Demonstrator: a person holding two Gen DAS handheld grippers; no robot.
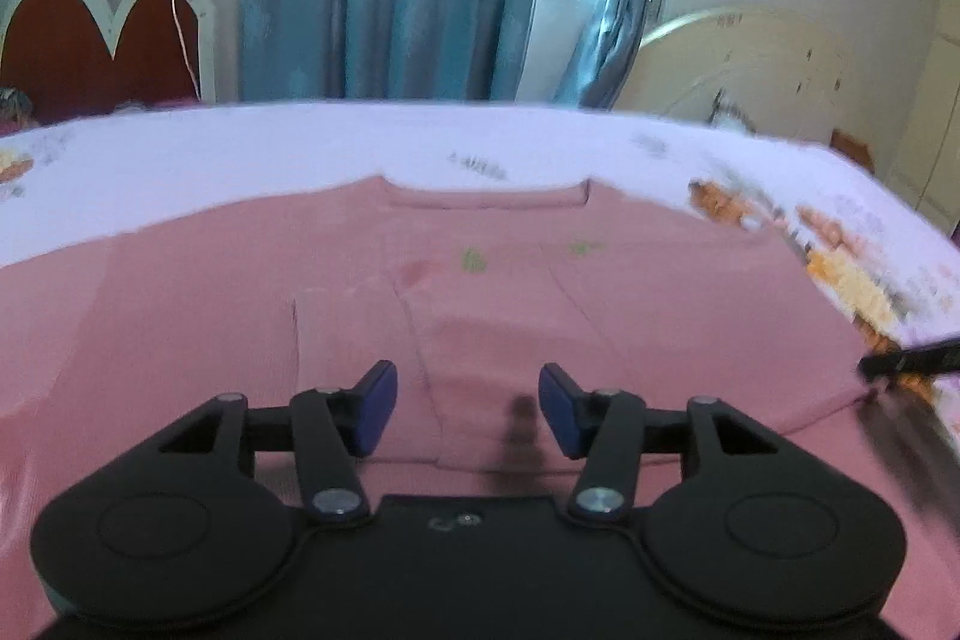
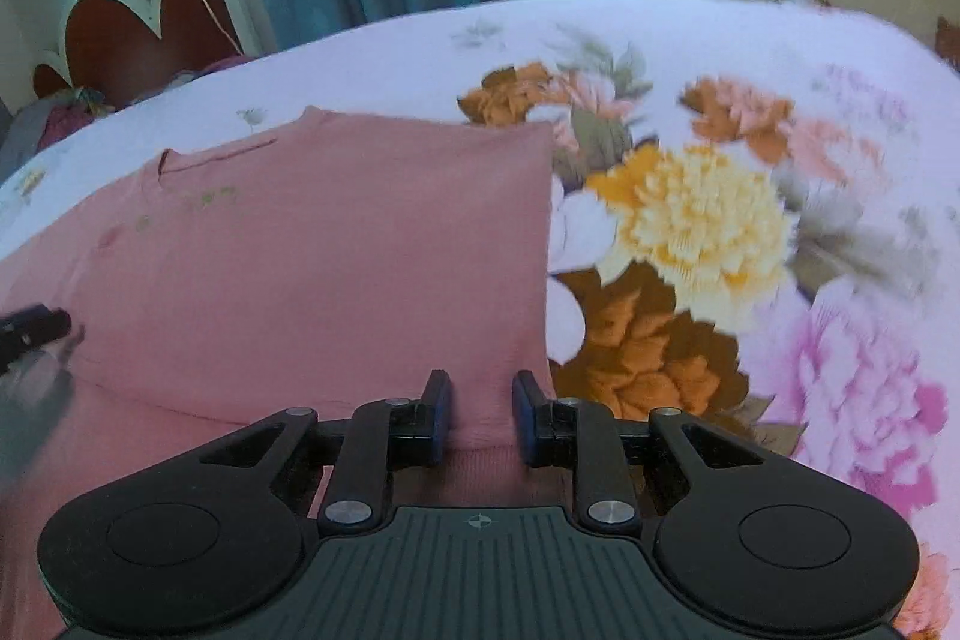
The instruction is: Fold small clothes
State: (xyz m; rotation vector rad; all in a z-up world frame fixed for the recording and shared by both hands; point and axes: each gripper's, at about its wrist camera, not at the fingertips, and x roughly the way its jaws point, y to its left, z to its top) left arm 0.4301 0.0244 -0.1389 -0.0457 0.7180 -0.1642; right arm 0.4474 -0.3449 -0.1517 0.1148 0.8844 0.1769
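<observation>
We work over a bed (image 2: 780, 40) covered by a flowered sheet (image 2: 708, 220), and on it a pink top (image 2: 330, 250) lies flat with its neckline (image 1: 486, 199) at twelve o'clock from us. Its right side already shows a straight folded edge (image 2: 549, 250), so we judge the fold is partly made and the hem end is now in hand. In the right wrist view, the right gripper (image 2: 480, 418) has its jaws narrowly apart with pink cloth filling the gap between the blue pads (image 2: 441, 418); they appear to pinch the lower corner of the top, though we cannot be sure how firmly. The left gripper (image 1: 468, 412) has its jaws about half open over the lower middle of the top, with nothing between them and the cloth lying flat beneath. From it, the right gripper shows as a dark blur at three o'clock. Next, we judge, the left jaws must drop and close on the hem level with the right.
</observation>
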